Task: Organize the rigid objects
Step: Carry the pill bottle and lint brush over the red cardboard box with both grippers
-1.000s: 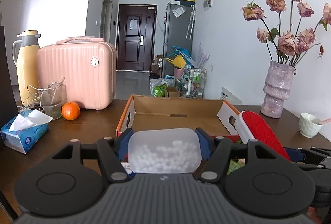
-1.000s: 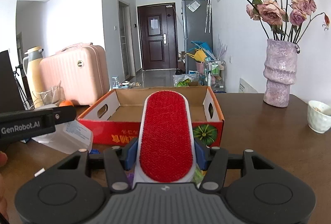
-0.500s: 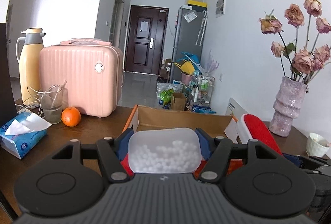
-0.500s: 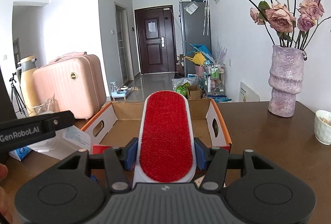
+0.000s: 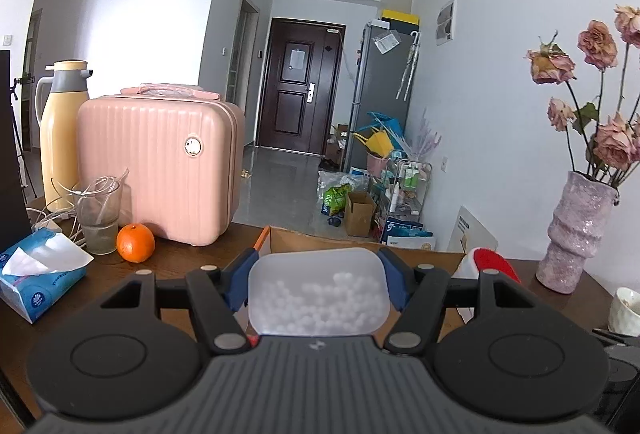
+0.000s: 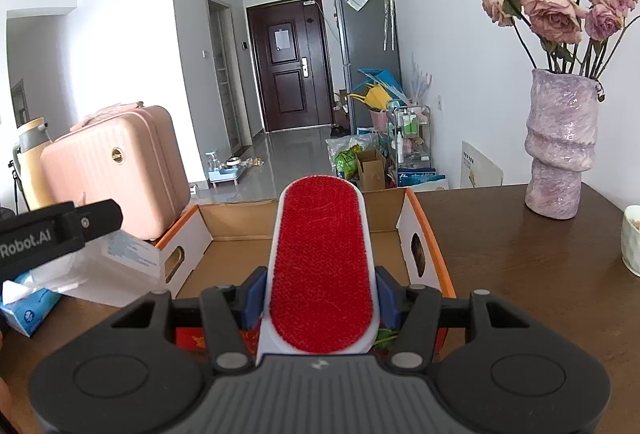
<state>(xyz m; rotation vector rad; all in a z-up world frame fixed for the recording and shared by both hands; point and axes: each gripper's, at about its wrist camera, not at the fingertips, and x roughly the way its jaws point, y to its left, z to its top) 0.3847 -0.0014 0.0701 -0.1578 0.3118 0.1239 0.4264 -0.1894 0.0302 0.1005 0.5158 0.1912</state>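
Note:
My left gripper [image 5: 318, 284] is shut on a translucent plastic box of small white balls [image 5: 318, 294], held above the near edge of an open cardboard box [image 5: 320, 244]. My right gripper [image 6: 320, 294] is shut on a red lint brush with a white body [image 6: 322, 266], held over the same cardboard box [image 6: 304, 254], whose inside looks bare. The brush tip shows in the left wrist view [image 5: 494, 262]. The left gripper's side [image 6: 60, 230] and its plastic box [image 6: 120, 254] show at the left in the right wrist view.
On the dark wooden table [image 6: 520, 254] stand a pink suitcase [image 5: 160, 161], a yellow thermos [image 5: 60, 129], a glass with cables [image 5: 98, 218], an orange [image 5: 135, 242], a tissue pack [image 5: 36, 274], a purple vase of dried roses [image 6: 560, 141] and a white cup [image 6: 632, 238].
Both grippers have risen and moved forward toward the cardboard box, each still holding its object. The table looks lower in both views.

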